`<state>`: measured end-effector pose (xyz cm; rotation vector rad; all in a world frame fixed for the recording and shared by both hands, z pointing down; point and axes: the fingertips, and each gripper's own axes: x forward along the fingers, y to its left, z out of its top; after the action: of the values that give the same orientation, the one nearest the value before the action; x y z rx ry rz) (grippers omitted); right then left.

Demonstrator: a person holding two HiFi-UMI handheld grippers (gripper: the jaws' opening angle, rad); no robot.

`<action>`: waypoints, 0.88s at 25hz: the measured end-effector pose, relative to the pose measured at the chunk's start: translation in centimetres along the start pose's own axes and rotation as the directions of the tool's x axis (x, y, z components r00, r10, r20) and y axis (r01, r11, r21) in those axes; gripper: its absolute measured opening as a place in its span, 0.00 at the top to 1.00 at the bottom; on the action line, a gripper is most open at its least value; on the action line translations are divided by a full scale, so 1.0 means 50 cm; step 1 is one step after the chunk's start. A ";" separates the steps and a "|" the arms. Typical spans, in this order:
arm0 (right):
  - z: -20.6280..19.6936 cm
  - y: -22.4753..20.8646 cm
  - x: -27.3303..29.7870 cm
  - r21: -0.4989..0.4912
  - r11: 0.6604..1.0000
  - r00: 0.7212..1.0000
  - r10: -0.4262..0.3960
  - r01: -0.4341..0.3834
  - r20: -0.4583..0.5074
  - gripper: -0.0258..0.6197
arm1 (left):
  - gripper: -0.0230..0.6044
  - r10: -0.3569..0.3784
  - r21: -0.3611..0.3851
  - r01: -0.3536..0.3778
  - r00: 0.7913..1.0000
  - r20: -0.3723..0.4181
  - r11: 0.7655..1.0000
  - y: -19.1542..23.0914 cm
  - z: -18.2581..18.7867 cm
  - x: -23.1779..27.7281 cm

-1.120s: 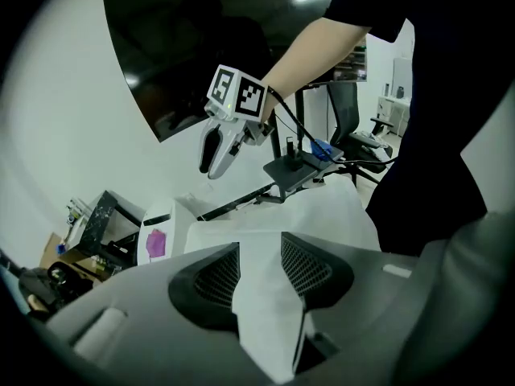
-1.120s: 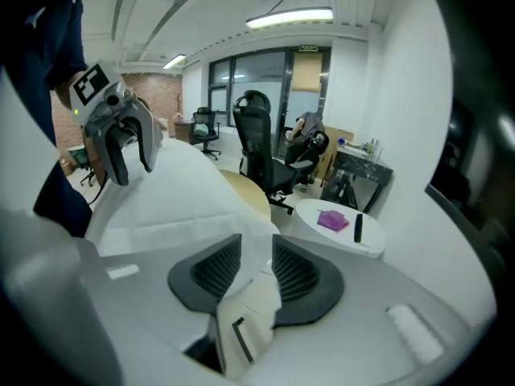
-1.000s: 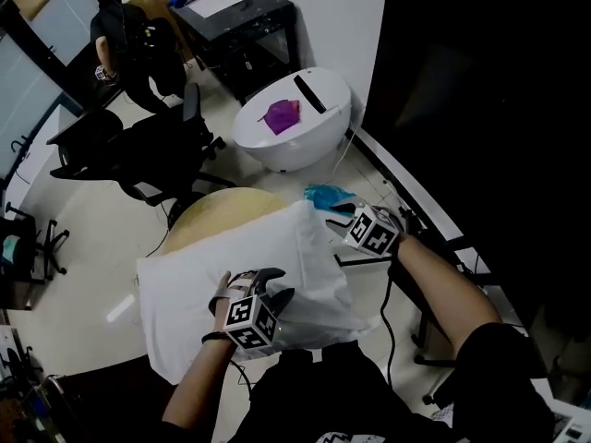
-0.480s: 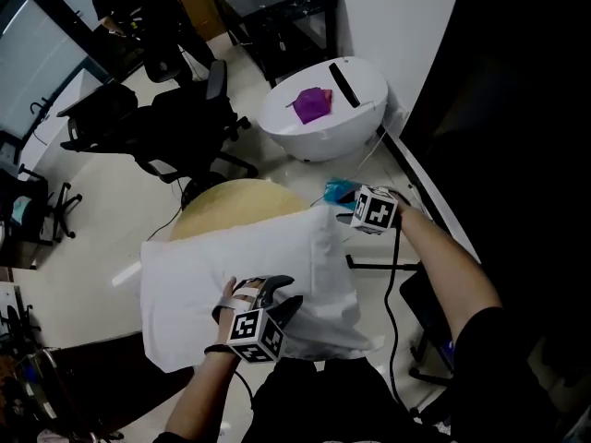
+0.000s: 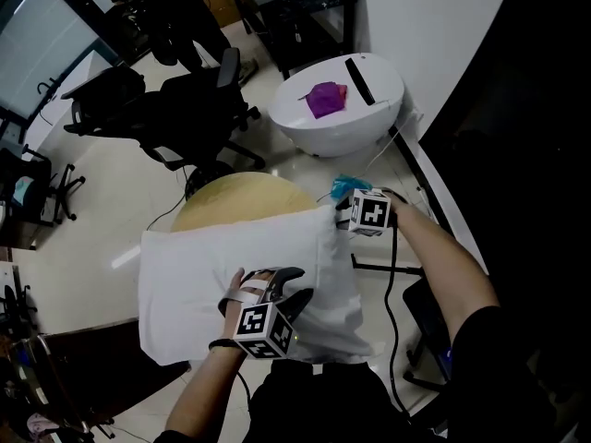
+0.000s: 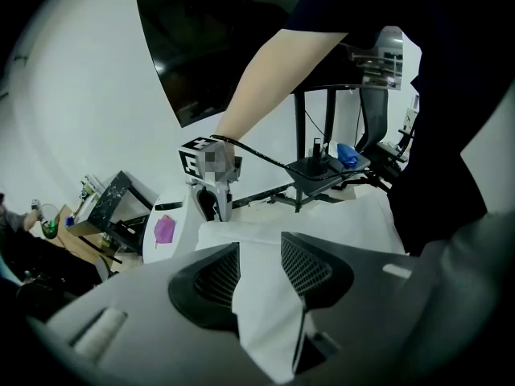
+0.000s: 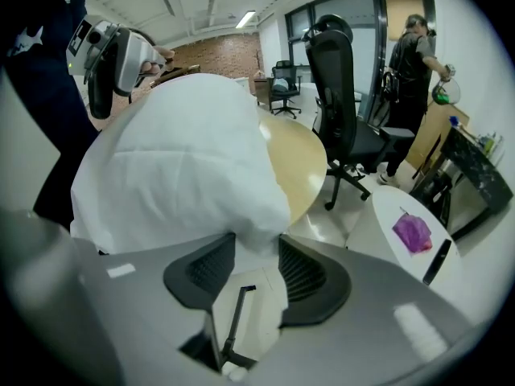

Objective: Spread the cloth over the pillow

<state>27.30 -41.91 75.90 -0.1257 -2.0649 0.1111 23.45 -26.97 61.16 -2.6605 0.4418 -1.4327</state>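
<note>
A white cloth (image 5: 222,266) covers a pillow that lies on a round wooden table (image 5: 231,201). My left gripper (image 5: 275,284) rests on the pillow's near edge. Its jaws stand apart, and a fold of the cloth (image 6: 261,296) runs through the gap between them. My right gripper (image 5: 340,209) is at the pillow's far right corner. Its jaws are opening, with the white corner (image 7: 249,223) sitting between their tips. The left gripper view also catches the right gripper (image 6: 211,195) across the cloth. In the right gripper view, the left gripper (image 7: 117,59) shows beyond the pillow's hump.
A white rounded pod (image 5: 342,118) with a purple rag (image 5: 325,100) stands on the floor beyond the table. Black office chairs (image 5: 185,109) and a black bench (image 5: 295,7) are further back. A teal item (image 5: 346,185) and a black stand with cables (image 5: 392,266) sit to the right.
The head view has swung, so the scene sits differently in frame. Both grippers stay at their spots on the pillow: left at the near edge, right at the far right corner.
</note>
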 end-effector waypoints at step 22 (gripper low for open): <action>0.017 -0.146 -0.058 -0.133 0.957 0.962 -0.268 0.258 -0.059 0.93 | 0.72 0.021 -0.016 -0.021 1.000 -0.010 1.000 0.003 0.000 -0.009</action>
<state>27.60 -49.57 73.92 0.0695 -1.9923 -0.1839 23.16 -26.95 60.76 -2.6542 0.4825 -1.4437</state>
